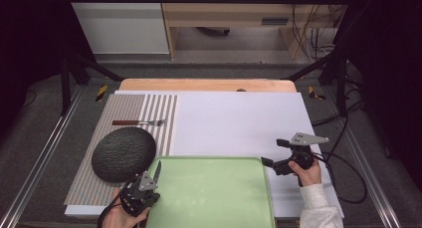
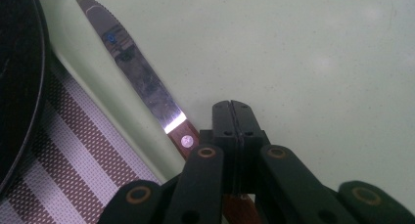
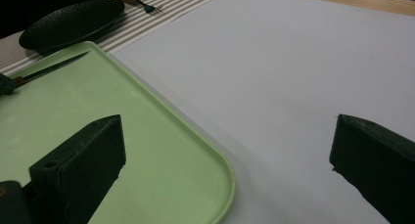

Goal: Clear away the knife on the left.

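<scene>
Steel knife lay pinched by its wooden handle in the left gripper.
Its blade ran ahead over the green tray's edge beside the dark plate; the right gripper view showed spread jaws.

In the left gripper view the knife has most of its wooden handle hidden behind the left claw, and the dark plate is cut off by the left edge. In the high view the green tray runs off the bottom edge, and the fork tines are too small to make out.
</scene>
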A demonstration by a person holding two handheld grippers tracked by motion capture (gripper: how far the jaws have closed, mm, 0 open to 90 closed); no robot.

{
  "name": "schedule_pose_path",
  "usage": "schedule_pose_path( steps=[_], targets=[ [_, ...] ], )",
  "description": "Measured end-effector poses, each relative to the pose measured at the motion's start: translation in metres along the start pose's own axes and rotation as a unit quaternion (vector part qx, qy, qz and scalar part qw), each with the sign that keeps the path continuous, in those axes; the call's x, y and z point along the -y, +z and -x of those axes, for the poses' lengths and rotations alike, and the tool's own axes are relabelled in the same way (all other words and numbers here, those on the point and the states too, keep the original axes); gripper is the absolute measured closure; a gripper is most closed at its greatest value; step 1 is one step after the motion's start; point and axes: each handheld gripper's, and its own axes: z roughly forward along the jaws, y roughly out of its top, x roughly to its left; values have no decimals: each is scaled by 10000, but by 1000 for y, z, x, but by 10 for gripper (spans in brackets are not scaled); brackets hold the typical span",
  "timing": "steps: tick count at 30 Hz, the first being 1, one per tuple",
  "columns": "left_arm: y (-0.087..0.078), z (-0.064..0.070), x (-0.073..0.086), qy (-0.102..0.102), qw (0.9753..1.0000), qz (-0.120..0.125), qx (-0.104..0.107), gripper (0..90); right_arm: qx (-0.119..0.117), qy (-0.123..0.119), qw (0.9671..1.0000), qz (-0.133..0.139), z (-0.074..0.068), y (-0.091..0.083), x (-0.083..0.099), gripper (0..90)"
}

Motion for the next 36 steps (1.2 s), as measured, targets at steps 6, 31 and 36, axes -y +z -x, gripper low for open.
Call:
schedule_pose_path(
  steps=[6, 31, 36],
  targets=[
    [-6, -2, -2, -34, 9994, 340, 38, 898, -8, -4, 10000, -5, 0, 0, 0, 5],
    [-21, -32, -13, -4, 9902, 1338, 391, 261, -26, -21, 10000, -11, 0, -1, 0, 5],
    [-26, -43, -15, -81, 9881, 1470, 449, 171, -8, -23, 10000, -29, 0, 0, 0, 5]
  ],
)
